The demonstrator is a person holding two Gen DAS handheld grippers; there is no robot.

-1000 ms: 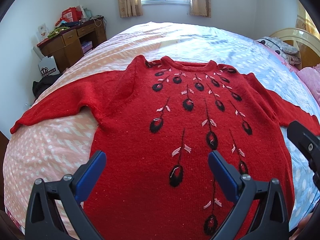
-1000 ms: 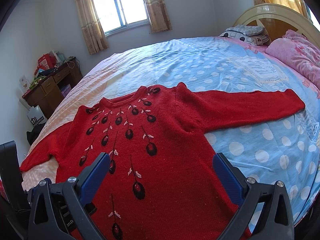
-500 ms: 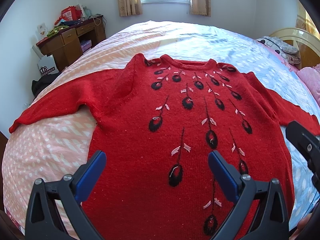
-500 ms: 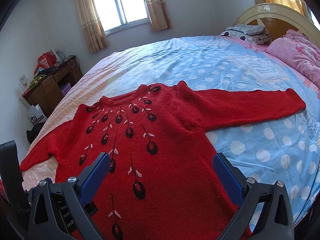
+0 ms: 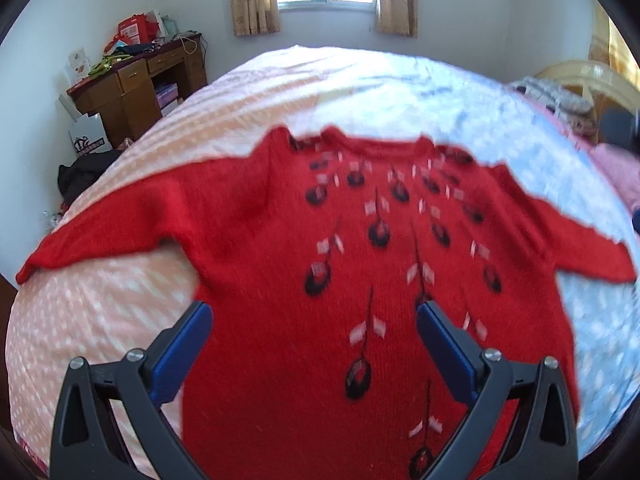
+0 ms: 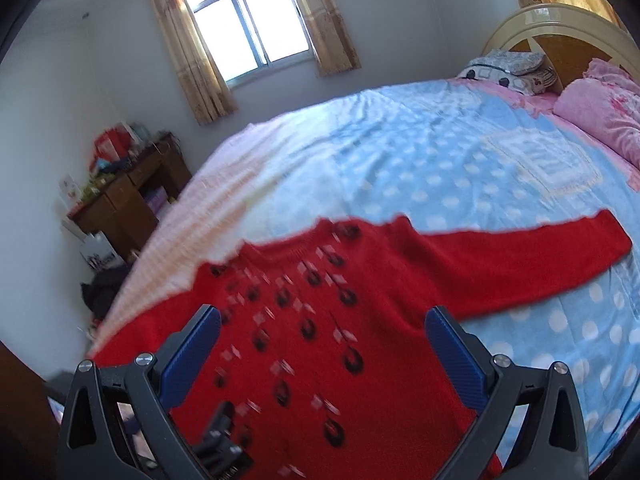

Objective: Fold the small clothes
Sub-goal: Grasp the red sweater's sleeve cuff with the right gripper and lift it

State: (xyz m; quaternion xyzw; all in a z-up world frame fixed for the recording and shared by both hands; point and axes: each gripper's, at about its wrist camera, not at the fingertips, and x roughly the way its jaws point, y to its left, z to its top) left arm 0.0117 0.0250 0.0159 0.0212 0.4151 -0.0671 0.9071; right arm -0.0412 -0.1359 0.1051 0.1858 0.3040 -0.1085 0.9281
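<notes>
Red knitted sweater with black-and-white bud pattern point(image 5: 360, 280), spread flat and face-up on polka-dot bedspread point(image 6: 460, 152), both sleeves stretched outward, collar toward curtained window point(image 6: 248, 28). Left gripper point(image 5: 314, 316): blue-padded jaws wide apart, hovering over lower body of sweater, holding nothing. Right gripper point(image 6: 322, 320): jaws likewise wide apart and empty, above sweater front. Brown wooden desk point(image 5: 136, 84) against far wall, left of bed. Both views motion-blurred.

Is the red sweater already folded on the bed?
No, the red sweater lies flat on the bed with its sleeve stretched out.
</notes>
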